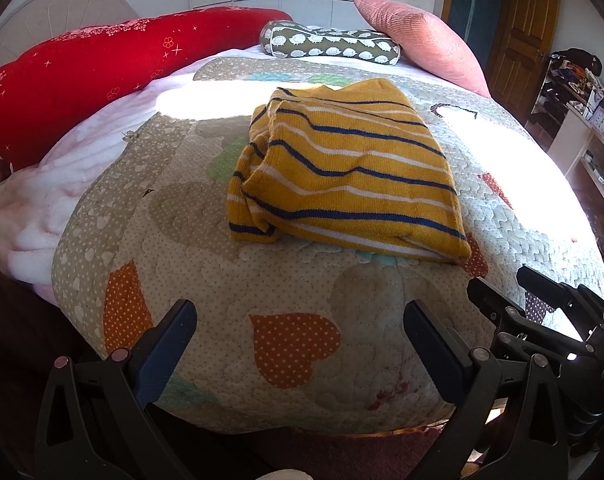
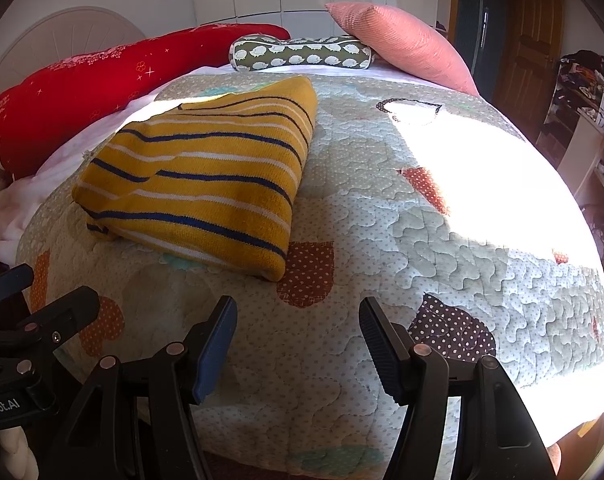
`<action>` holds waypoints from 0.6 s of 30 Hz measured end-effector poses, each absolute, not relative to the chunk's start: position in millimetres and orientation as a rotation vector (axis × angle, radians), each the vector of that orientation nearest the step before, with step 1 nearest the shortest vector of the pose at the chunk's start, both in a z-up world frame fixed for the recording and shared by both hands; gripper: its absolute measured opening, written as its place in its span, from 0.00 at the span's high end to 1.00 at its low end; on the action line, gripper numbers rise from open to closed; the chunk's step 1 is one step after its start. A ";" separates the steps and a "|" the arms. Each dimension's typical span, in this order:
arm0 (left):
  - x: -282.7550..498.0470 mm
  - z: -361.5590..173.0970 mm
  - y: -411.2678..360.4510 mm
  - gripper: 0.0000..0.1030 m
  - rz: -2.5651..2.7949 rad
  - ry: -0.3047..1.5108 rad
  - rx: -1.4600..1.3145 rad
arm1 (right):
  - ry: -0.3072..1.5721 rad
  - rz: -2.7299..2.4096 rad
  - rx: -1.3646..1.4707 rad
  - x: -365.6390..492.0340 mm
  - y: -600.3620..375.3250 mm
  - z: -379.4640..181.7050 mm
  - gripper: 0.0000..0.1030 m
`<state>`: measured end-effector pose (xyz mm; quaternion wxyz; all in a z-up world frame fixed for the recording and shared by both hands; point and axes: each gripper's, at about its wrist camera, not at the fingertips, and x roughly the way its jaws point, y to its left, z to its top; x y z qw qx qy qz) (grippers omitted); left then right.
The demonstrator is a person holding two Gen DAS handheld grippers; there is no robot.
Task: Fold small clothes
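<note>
yellow striped knit top lay folded on heart-patterned quilt, far of both tongs. left gripper and right gripper stood wide open, empty. looked soft, light, floppy; best pinched at near right corner, both layers.

Lettering on left tongs: white print "Robot.AI" on the black body at the picture's left edge in the right wrist view; the start of the word is cut off.
Other readable text: none.
</note>
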<state>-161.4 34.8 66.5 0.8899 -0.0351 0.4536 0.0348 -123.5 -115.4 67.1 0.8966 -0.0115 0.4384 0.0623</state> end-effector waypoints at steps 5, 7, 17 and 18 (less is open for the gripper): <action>-161.4 66.2 34.2 0.00 0.073 0.944 -0.075 | 0.908 0.129 -0.026 -122.3 -116.8 67.3 0.34; -161.4 66.1 34.2 0.00 0.074 0.944 -0.078 | 0.908 0.131 -0.026 -122.3 -116.7 67.2 0.34; -161.9 63.8 33.9 0.00 0.052 0.957 -0.085 | 0.920 0.138 -0.026 -119.7 -118.1 64.0 0.34; -162.0 64.2 33.6 0.00 0.045 0.958 -0.089 | 0.920 0.138 -0.025 -119.8 -118.1 64.1 0.34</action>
